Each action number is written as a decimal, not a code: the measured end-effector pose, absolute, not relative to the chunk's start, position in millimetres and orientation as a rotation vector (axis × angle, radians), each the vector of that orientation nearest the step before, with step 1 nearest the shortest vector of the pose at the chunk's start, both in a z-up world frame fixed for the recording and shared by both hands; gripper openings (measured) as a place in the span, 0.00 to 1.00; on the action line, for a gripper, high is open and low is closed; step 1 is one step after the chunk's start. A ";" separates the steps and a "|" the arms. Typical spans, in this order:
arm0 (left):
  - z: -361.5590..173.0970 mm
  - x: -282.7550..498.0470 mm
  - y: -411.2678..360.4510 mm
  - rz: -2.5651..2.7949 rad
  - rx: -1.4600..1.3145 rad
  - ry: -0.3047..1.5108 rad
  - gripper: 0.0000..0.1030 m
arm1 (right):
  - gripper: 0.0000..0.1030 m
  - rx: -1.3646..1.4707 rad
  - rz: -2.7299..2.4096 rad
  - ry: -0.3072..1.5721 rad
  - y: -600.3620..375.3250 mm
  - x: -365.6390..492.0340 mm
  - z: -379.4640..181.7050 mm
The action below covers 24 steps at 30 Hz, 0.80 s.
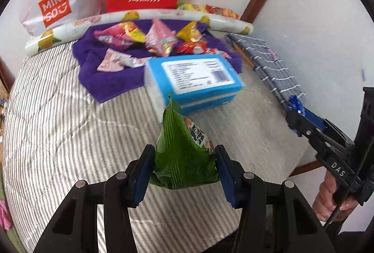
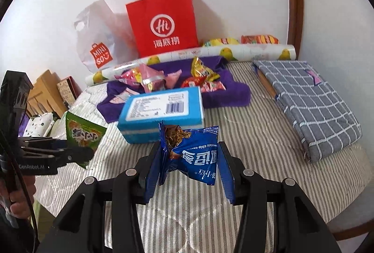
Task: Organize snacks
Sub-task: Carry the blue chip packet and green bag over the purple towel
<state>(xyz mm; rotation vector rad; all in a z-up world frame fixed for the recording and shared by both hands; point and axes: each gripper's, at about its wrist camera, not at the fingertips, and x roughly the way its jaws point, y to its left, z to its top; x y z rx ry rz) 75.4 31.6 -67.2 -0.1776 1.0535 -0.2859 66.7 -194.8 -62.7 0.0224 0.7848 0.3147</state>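
At lower centre, the left gripper (image 1: 184, 173) is clamped on a green packet (image 1: 184, 154); the right gripper (image 2: 189, 168) pinches a blue packet (image 2: 194, 154). Above both sits a blue box (image 2: 161, 112), with loose snacks (image 1: 154, 40) on a purple towel (image 1: 93, 70) behind.

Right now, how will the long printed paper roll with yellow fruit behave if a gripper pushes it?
The long printed paper roll is cylindrical and lies flat on the striped bed cover, so it would probably roll. It looks light, likely just rolled paper. The red paper bag stands close behind it and may stop it.
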 end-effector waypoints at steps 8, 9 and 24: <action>-42.7 81.8 17.3 -0.335 -0.195 1.019 0.49 | 0.45 -0.001 0.330 0.742 -191.2 70.3 -36.2; -39.6 83.6 16.7 -0.339 -0.200 1.015 0.49 | 0.45 -0.004 0.332 0.738 -190.2 71.0 -33.4; 5.8 122.9 27.1 -0.331 -0.245 0.952 0.49 | 0.45 -0.019 0.367 0.677 -181.6 117.1 5.7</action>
